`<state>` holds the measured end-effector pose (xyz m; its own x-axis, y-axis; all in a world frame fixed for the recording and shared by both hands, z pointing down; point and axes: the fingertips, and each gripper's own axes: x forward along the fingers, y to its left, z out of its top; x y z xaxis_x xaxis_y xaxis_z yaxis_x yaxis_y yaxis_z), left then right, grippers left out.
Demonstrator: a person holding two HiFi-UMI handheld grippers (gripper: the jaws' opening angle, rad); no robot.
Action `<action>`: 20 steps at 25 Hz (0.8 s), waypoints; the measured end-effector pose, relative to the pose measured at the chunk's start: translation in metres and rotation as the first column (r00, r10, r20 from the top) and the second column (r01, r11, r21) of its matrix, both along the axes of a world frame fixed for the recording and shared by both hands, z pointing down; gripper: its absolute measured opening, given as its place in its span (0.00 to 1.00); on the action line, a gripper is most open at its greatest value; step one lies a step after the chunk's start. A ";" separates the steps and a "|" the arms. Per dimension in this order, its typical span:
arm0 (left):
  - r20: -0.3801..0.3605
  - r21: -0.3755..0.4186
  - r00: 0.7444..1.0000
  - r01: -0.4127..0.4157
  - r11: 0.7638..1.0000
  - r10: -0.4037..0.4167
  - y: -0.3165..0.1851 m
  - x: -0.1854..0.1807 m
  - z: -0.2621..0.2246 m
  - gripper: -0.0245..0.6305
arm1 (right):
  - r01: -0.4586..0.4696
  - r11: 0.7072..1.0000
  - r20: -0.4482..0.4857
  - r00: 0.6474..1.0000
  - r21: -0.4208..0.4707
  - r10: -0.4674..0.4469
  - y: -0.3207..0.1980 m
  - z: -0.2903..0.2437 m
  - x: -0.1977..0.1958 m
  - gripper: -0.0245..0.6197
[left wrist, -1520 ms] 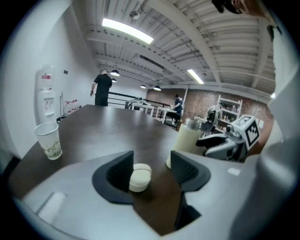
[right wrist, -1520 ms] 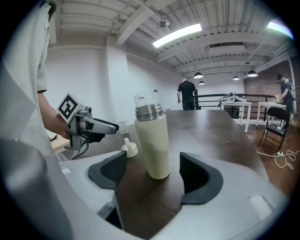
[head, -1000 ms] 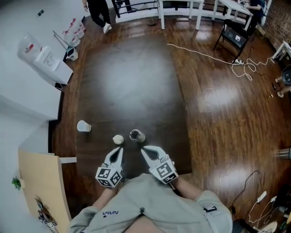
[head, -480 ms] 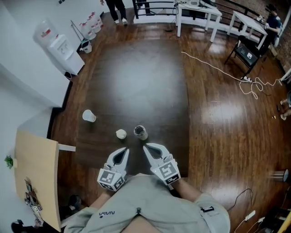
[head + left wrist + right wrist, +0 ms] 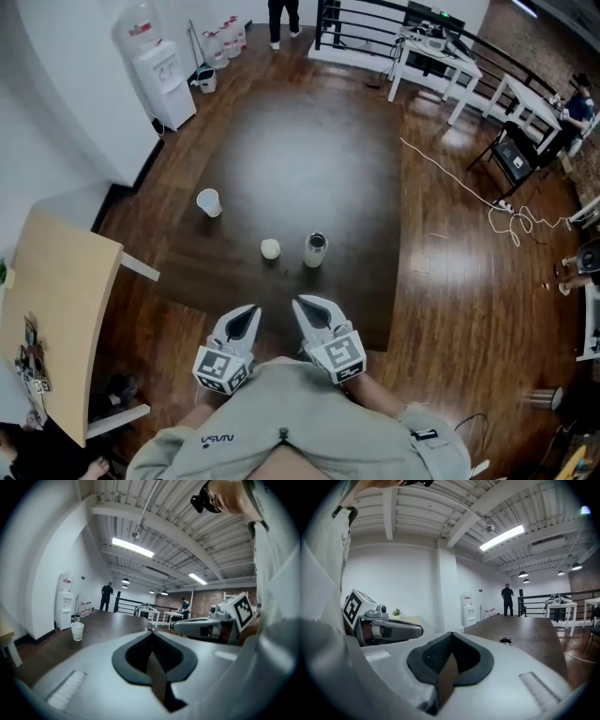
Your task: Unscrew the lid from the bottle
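**Both jaws closed and empty; bottle stands uncapped on the counter**

A paper cup (image 5: 208, 202) stands upright at the left of the dark counter (image 5: 309, 150); to its right lies the white lid (image 5: 270, 248), just beside the bottle (image 5: 315, 249) but not touching it; the bottle is upright, its mouth open. At the counter's near edge, the left gripper (image 5: 247, 317) and right gripper (image 5: 307, 311) hang side by side; the 2 pairs of jaws are pressed together on nothing, apart from the lid and bottle.
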<state>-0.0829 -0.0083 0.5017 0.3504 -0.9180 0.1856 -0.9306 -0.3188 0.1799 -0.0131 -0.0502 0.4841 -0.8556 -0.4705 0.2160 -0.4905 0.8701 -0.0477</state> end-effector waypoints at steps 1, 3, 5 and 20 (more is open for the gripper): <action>-0.007 0.006 1.000 -0.004 1.000 0.004 0.008 0.000 -0.001 0.04 | -0.003 1.000 0.002 1.000 -0.008 0.003 0.009 0.000 -0.002 0.04; -0.023 0.013 1.000 -0.016 1.000 0.017 0.025 0.002 -0.004 0.04 | -0.013 1.000 0.002 1.000 -0.019 0.013 0.028 0.001 -0.005 0.04; -0.041 0.015 0.999 -0.032 0.999 0.033 0.045 0.005 -0.004 0.04 | -0.029 0.999 -0.006 1.000 -0.024 0.028 0.048 0.004 -0.005 0.04; -0.089 0.037 0.992 -0.084 0.996 0.086 0.158 0.052 -0.011 0.04 | -0.094 0.996 -0.059 0.994 -0.007 0.093 0.160 0.002 0.046 0.04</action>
